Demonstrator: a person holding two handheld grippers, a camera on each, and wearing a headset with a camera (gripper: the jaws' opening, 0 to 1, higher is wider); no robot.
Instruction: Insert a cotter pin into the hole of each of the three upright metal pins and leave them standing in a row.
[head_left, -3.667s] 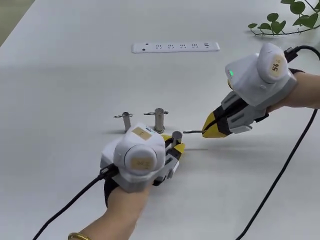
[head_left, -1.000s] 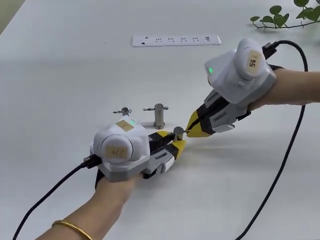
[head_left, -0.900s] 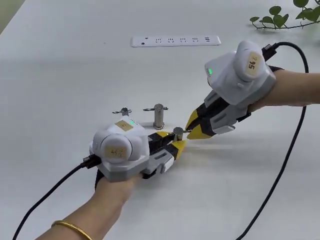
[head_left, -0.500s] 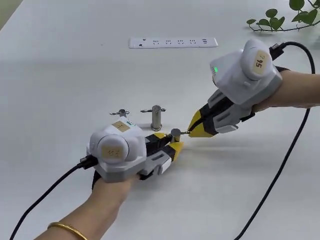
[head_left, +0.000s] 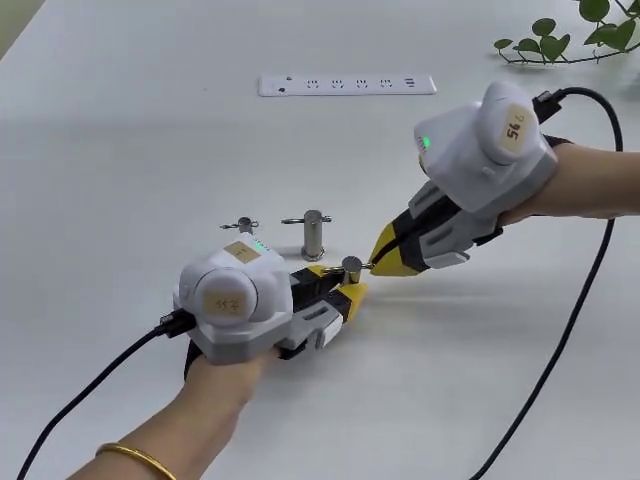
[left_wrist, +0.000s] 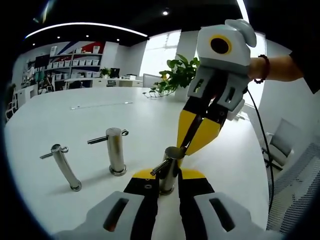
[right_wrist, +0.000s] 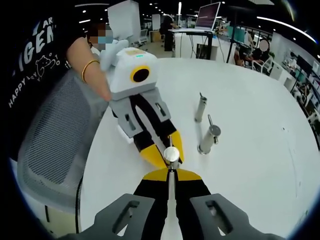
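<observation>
Three upright metal pins stand on the white table. My left gripper (head_left: 342, 290) is shut on the nearest pin (head_left: 352, 267), low on its shaft (left_wrist: 169, 172). My right gripper (head_left: 382, 262) is shut on a thin cotter pin (right_wrist: 171, 175), with its tips against that pin's head (right_wrist: 171, 154). The cotter pin's end (left_wrist: 158, 168) sticks out of the pin's far side. The middle pin (head_left: 313, 233) and the far left pin (head_left: 243, 226) each carry a cotter pin through the top. The left gripper's body partly hides the far left pin.
A white power strip (head_left: 347, 86) lies at the back of the table and plant leaves (head_left: 560, 35) reach in at the back right. Black cables (head_left: 570, 330) trail from both grippers toward the front edge.
The right gripper has moved left with the cotter pin, from a gap beside the held pin to touching its head. The left gripper has kept its hold on the pin.
</observation>
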